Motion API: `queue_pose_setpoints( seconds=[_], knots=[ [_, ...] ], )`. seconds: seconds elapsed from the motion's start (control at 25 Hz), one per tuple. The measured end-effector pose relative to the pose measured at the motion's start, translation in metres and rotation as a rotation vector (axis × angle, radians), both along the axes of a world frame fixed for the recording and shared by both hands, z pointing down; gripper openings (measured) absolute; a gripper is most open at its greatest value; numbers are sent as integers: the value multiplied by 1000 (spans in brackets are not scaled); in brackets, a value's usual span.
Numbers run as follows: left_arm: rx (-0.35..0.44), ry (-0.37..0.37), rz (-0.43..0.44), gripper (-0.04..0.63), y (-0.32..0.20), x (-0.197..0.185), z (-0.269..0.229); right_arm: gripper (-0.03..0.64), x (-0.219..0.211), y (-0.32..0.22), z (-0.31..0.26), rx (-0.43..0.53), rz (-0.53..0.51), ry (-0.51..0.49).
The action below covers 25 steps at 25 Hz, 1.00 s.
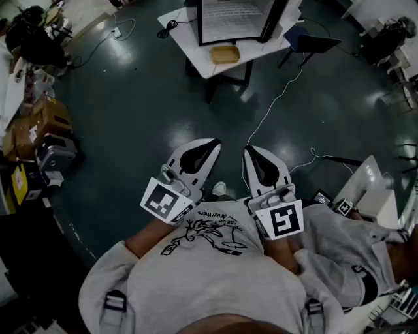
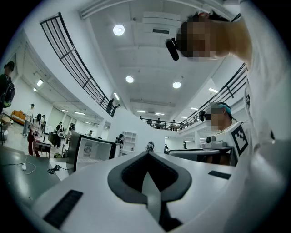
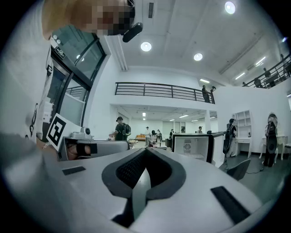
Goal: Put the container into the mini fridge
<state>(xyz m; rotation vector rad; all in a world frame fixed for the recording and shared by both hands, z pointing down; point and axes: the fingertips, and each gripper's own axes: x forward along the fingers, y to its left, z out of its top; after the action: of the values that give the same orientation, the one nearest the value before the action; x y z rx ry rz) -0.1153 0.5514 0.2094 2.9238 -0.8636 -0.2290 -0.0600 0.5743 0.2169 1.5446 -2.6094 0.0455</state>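
**Tech 1:** At the chest, against a grey printed sweatshirt [image 1: 202,274]: white left gripper [image 1: 210,143] and white right gripper [image 1: 252,152]. Side by side, near each other but apart. Tips pointed forward over the dark glossy floor [image 1: 144,117]. One black-and-white marker cube at the rear of each. Report jaw state.

**Tech 2:** Left gripper view, jaws: pressed together, grey pads meeting along a single seam, nothing pinched. Right gripper view, jaws: same condition, closed tip to tip, nothing between.

**Tech 1:** State location of the shallow tan rectangular container [image 1: 225,54].

**Tech 2:** On the white table [image 1: 183,34] at the far side of the floor, well apart from both grippers. Placed near the table's front edge, just in front of the white mini fridge [image 1: 232,19]. Fridge door: black, swung open to the right. Container position: outside the fridge, touched by neither gripper.

**Tech 1:** List remaining items.

**Tech 2:** Thin white cable [image 1: 274,111] across the floor, from the table toward the right gripper's side. Brown cardboard boxes [image 1: 39,124] stacked at the floor's left edge. Second person in grey clothing [image 1: 346,254] close on the right, with a further small marker cube [image 1: 344,207]. Both gripper views: mini fridge with its door open and white interior showing. Also a large white hall, black gallery railings, round ceiling lamps and several people standing far off.
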Motion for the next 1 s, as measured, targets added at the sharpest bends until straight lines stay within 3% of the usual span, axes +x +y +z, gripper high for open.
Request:
queue_pose_setpoints(
  seconds=[0.24, 0.44, 1.0],
  knots=[
    [-4, -7, -18, 17, -6, 9, 3, 28, 12, -6, 3, 0, -2, -7],
    [-14, 0, -38, 17, -9, 21, 4, 28, 24, -17, -10, 60, 17, -42],
    [-26, -24, -56, 17, -42, 46, 12, 28, 55, -41, 5, 1, 10, -57]
  ],
)
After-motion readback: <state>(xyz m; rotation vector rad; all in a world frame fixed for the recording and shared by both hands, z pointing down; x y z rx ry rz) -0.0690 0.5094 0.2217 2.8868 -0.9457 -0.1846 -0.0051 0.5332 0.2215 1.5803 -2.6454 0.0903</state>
